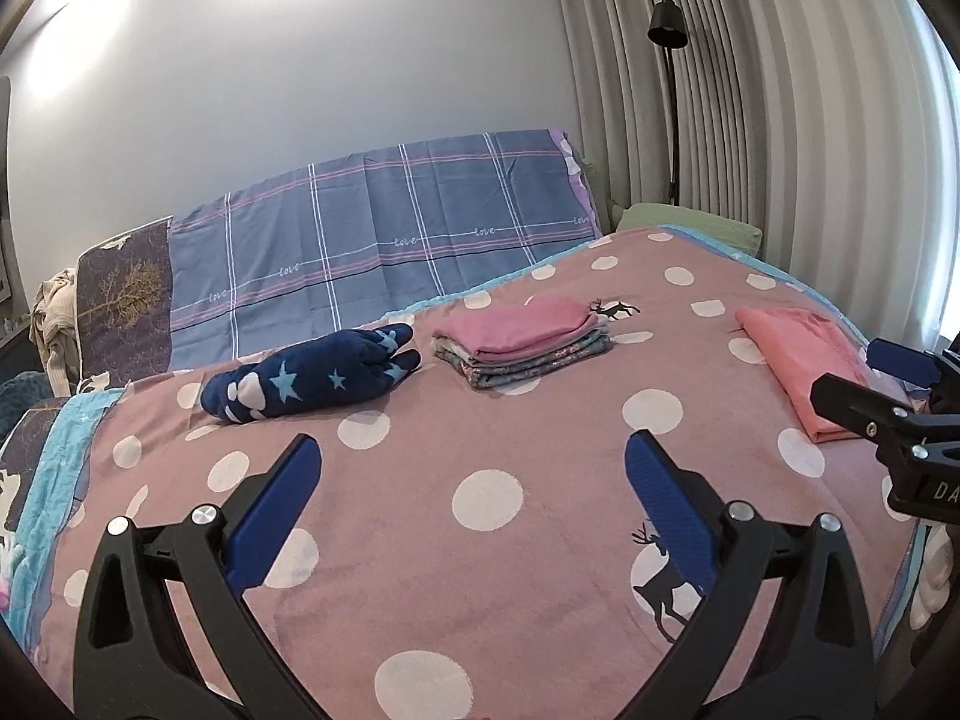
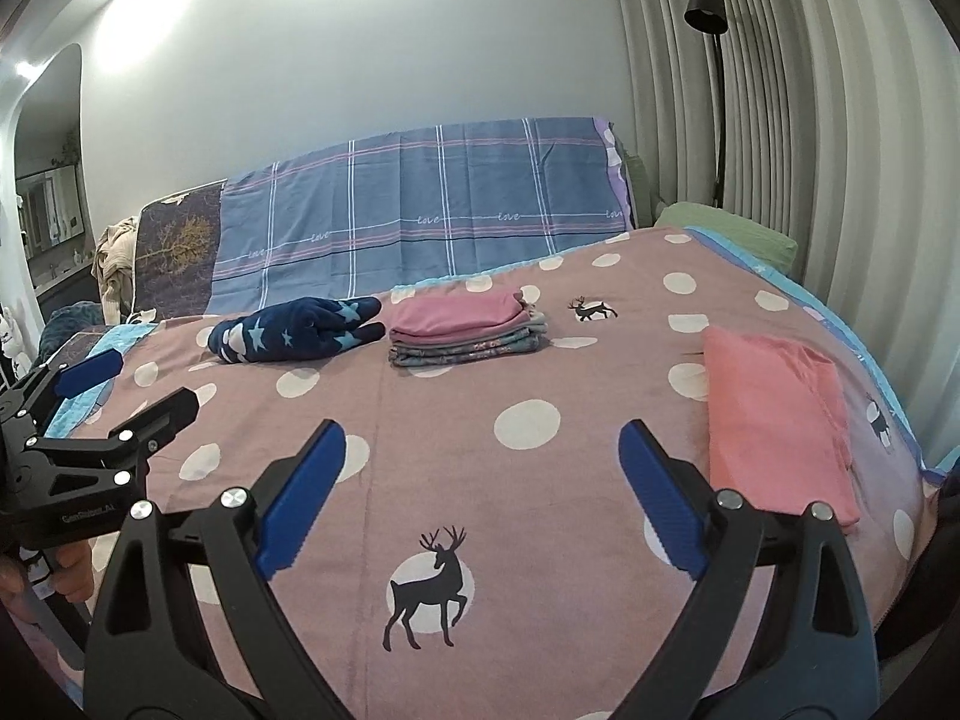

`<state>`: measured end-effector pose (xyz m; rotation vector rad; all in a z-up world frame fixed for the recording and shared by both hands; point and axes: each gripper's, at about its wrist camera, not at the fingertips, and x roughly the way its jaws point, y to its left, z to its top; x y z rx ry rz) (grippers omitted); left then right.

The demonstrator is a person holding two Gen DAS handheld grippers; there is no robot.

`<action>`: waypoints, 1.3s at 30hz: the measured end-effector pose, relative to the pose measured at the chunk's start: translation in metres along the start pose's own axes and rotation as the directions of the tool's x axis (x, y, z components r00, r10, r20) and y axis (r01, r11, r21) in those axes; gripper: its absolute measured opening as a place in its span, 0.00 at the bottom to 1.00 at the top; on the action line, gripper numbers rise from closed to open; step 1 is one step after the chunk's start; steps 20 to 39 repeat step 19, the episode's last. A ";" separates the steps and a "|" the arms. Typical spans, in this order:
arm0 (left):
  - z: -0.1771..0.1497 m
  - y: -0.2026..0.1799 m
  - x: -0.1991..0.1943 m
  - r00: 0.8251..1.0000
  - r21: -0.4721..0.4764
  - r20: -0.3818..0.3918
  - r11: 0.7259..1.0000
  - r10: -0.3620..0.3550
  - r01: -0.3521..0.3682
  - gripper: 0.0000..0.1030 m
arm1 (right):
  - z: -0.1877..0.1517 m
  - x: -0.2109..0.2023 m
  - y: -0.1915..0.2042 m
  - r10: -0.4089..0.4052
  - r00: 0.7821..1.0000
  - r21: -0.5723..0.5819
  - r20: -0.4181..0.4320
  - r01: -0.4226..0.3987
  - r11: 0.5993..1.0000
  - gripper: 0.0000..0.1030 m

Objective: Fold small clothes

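Both tongs, left tongs (image 1: pixel 471 453) and right tongs (image 2: pixel 482 441), spread wide, holding nothing. I'd grab the unfolded navy star garment (image 1: pixel 309 381) at 11 o'clock next, pinching its far corners evenly.

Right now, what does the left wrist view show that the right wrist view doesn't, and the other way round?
Only the left wrist view shows the left gripper head-on, jaws open over the bedspread, with the right gripper at its right edge. Only the right wrist view shows a mirror and a hand gripping the left handle. Both show the navy star garment, the folded stack, the pink garment and the lamp.
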<state>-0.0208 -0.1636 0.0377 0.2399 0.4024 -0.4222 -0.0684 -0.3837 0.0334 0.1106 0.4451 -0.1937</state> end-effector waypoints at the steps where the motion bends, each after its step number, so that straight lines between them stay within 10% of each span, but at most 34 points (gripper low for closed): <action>1: 0.000 -0.001 -0.001 1.000 0.000 0.003 1.000 0.007 -0.007 0.99 | 0.000 -0.001 0.000 -0.001 1.000 -0.003 0.002 0.001 1.000 0.91; 39: -0.004 -0.005 0.003 0.999 0.010 -0.030 1.000 0.013 -0.012 0.99 | -0.006 0.009 -0.005 0.004 1.000 0.004 -0.030 -0.004 1.000 0.92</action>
